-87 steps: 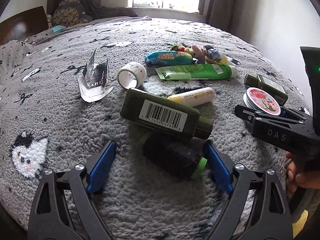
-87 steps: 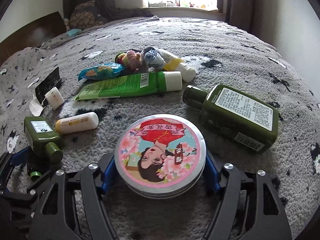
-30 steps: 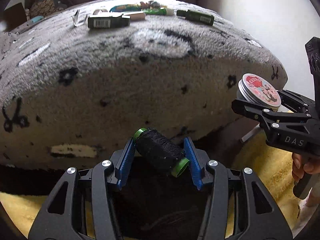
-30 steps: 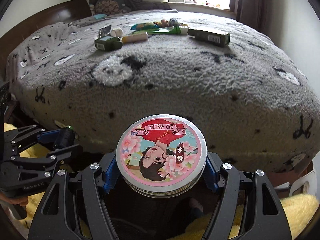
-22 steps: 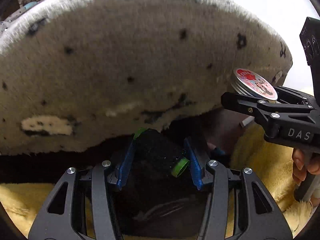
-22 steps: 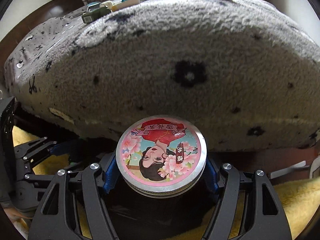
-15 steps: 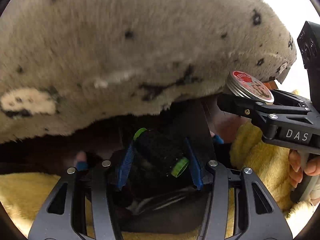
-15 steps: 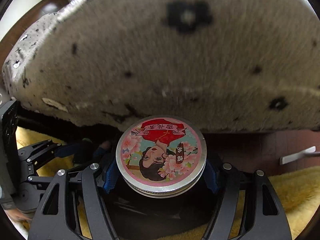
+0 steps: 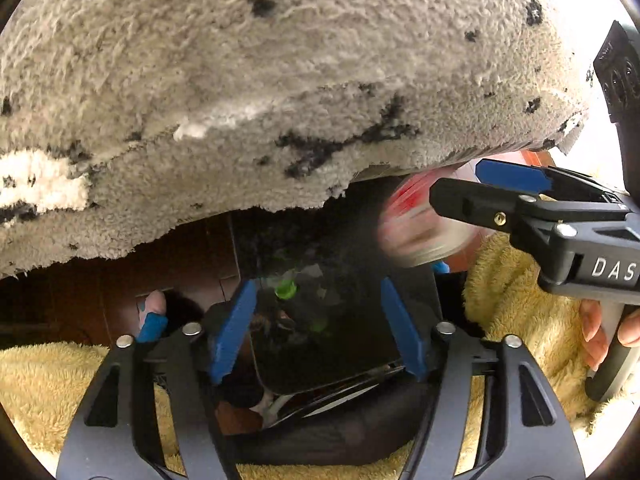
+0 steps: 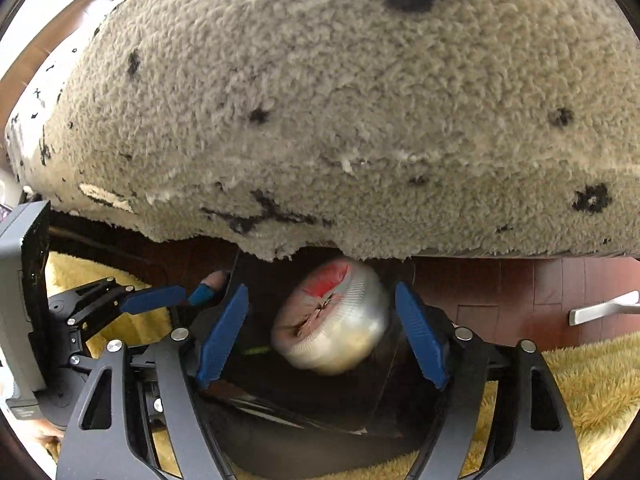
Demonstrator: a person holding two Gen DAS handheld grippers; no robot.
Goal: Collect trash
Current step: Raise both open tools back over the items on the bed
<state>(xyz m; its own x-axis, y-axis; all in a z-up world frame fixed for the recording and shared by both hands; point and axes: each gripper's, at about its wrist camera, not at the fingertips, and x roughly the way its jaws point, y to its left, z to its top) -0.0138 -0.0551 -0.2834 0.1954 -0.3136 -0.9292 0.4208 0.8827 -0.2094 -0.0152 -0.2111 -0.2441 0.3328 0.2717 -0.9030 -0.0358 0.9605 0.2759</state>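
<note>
Release over the black bag (image 10: 304,412) mouth below the bed (image 10: 360,100) edge. Right gripper (image 10: 322,332) opening, round tin (image 10: 332,320) falling free. Left gripper (image 9: 316,328) opening, spool (image 9: 294,300) dropping inside. Hold both centred until clear.

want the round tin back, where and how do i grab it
Across the ribbed side wall of the tin, one claw finger on each side, coming down from above into the black bag. It's blurred and tilted, lid toward the blanket, so likely wait till it settles; the flat lid gives no hold.
</note>
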